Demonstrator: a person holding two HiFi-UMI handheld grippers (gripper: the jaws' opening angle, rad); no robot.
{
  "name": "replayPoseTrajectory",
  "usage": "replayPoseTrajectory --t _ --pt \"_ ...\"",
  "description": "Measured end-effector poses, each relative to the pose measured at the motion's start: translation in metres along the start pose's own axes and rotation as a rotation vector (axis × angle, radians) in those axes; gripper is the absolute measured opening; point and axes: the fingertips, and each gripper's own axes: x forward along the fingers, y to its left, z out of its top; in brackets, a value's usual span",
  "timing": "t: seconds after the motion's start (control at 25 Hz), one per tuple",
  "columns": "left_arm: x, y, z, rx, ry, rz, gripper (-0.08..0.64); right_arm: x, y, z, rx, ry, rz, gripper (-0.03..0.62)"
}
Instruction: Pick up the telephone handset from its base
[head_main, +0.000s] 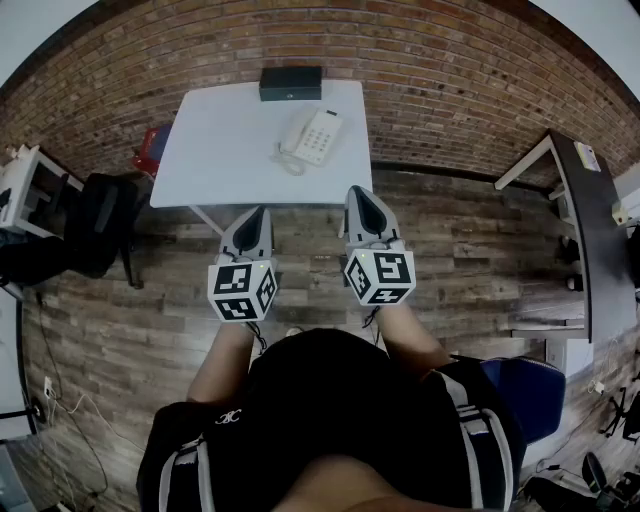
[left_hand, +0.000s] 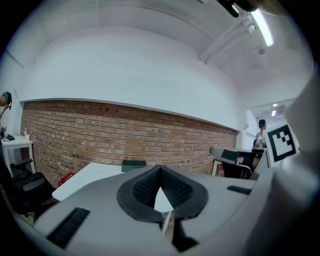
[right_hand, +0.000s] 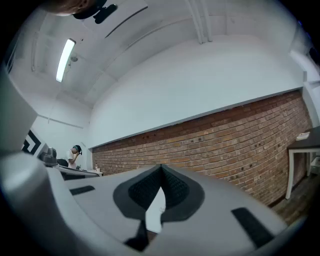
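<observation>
A white telephone (head_main: 312, 137) with its handset (head_main: 294, 133) resting along the left side of its base sits on the right part of a white table (head_main: 220, 150), its coiled cord looped in front. Both grippers hang well short of the table, over the wooden floor. My left gripper (head_main: 255, 212) is shut with nothing in it, tips together in the left gripper view (left_hand: 160, 172). My right gripper (head_main: 364, 194) is likewise shut and empty, its tips meeting in the right gripper view (right_hand: 161, 170). Only a sliver of the table shows between each pair of pads.
A dark box (head_main: 290, 83) stands at the table's far edge against the brick wall (head_main: 450, 80). A red item (head_main: 152, 150) lies left of the table, a dark chair (head_main: 95, 235) further left. A dark desk (head_main: 590, 230) runs along the right. A person (right_hand: 75, 156) stands far off.
</observation>
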Motion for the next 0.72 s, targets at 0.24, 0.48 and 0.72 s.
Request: replayPoseTrajectory --t 0.24,0.48,0.72 --pt "-0.005 -0.003 0.003 0.002 0.0 -0.009 0.002 -0.003 0.005 0.004 0.005 0.003 0.005 -0.003" --pt "-0.006 0.001 0.0 0.003 0.009 -0.007 0.002 -0.005 0.021 0.004 0.033 -0.007 0.065 -0.003" --pt "-0.01 0.01 -0.001 0.001 0.013 -0.023 0.002 -0.002 0.031 0.0 0.035 0.007 0.051 -0.002"
